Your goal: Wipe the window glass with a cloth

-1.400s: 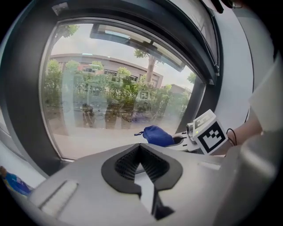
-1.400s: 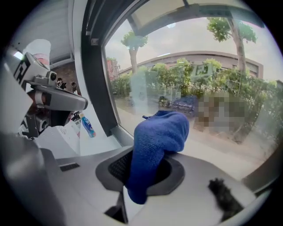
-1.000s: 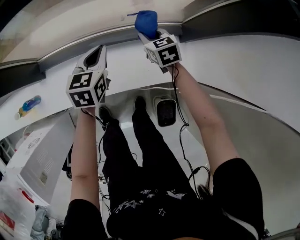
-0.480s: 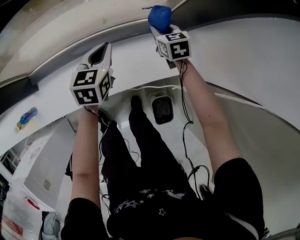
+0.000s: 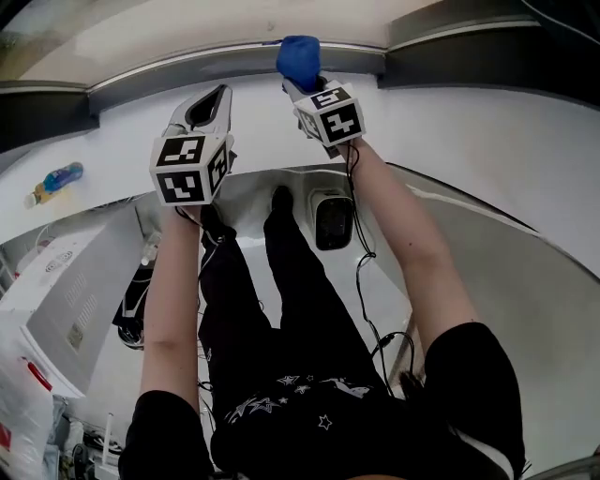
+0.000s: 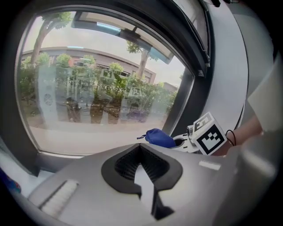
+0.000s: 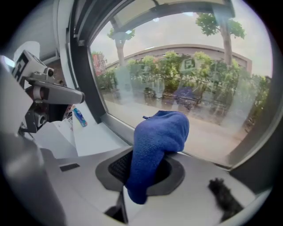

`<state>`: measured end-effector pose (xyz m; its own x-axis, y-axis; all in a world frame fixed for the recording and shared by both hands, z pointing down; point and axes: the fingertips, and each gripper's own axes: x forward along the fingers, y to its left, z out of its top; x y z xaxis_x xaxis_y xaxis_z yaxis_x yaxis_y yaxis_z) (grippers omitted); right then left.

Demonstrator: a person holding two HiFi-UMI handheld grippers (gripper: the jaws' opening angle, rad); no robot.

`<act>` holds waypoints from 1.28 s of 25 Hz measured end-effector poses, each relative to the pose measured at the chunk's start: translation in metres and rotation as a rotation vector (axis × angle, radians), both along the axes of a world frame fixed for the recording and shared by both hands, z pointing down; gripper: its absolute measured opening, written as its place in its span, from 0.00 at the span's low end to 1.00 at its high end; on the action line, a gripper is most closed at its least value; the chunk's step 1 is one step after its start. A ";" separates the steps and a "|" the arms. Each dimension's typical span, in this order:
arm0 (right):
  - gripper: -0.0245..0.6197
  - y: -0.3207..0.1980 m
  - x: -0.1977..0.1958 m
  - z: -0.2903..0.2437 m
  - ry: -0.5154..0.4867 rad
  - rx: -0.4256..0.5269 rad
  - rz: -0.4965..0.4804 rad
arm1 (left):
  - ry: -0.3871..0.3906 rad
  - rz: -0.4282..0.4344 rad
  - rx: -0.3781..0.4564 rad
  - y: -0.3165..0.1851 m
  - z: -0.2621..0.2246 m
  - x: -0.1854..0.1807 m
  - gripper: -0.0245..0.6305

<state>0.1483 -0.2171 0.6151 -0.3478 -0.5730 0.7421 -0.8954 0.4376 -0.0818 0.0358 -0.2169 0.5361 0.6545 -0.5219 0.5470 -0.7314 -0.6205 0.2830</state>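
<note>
The blue cloth is bunched in my right gripper, which is shut on it, and sits at the bottom edge of the window glass. In the right gripper view the cloth bulges out of the right gripper and droops over its pads, just in front of the misted glass. My left gripper is held up to the left of it, shut, with nothing in it. In the left gripper view the left gripper faces the glass, with the cloth to its right.
A white sill runs under the window, inside a dark frame. A blue bottle lies on the sill at far left. Below are the person's legs, loose cables, a white box and a small black-and-white device on the floor.
My right gripper carried the cloth right and up, then back left and down along the bottom of the glass. The left gripper stayed beside it, still shut.
</note>
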 end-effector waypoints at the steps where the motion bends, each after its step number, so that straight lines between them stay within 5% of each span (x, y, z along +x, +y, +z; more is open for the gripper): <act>1: 0.15 -0.005 -0.025 0.002 -0.003 -0.003 -0.030 | -0.001 -0.024 -0.006 -0.003 0.002 -0.022 0.05; 10: 0.15 -0.041 -0.268 0.029 -0.031 -0.024 -0.309 | -0.055 -0.274 -0.044 -0.023 0.039 -0.245 0.05; 18: 0.15 -0.088 -0.406 0.055 -0.016 -0.025 -0.414 | -0.079 -0.337 -0.064 -0.042 0.067 -0.343 0.05; 24: 0.15 -0.110 -0.431 0.066 0.017 -0.027 -0.489 | -0.070 -0.342 -0.070 -0.045 0.072 -0.354 0.05; 32: 0.15 -0.109 -0.365 0.071 -0.015 -0.074 -0.335 | -0.083 -0.296 -0.071 -0.045 0.069 -0.313 0.05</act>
